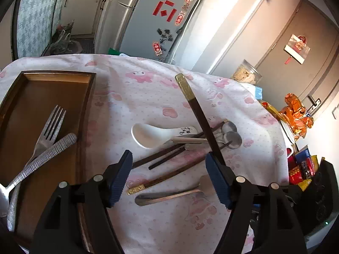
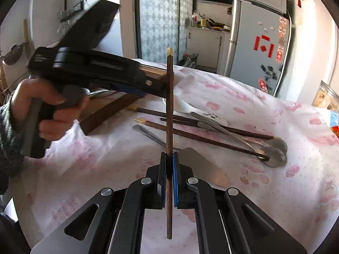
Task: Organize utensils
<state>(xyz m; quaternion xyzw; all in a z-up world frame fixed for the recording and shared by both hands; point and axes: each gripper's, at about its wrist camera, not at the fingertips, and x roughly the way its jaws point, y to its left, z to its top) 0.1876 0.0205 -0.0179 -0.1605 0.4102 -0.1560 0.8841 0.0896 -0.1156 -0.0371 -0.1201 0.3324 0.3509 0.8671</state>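
The right tongs (image 2: 169, 175) are clamped on a dark wooden chopstick (image 2: 169, 105), brass-capped, its long axis standing upright; the left tongs (image 1: 169, 175) gape apart and empty just beside its shaft (the nearer hand for a handover); the wooden tray (image 1: 89, 105) with a steel fork (image 1: 50, 127) lies left on the pink-clothed desk (image 1: 148, 89).

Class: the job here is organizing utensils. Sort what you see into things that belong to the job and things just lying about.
Belongs to the job:
- wooden tray
- fork
- white ceramic spoon
- chopstick clamped in the right claw
- loose chopsticks
- metal spoons
- open left claw

Just lying about:
- glass jar
- orange snack bags
- fridge
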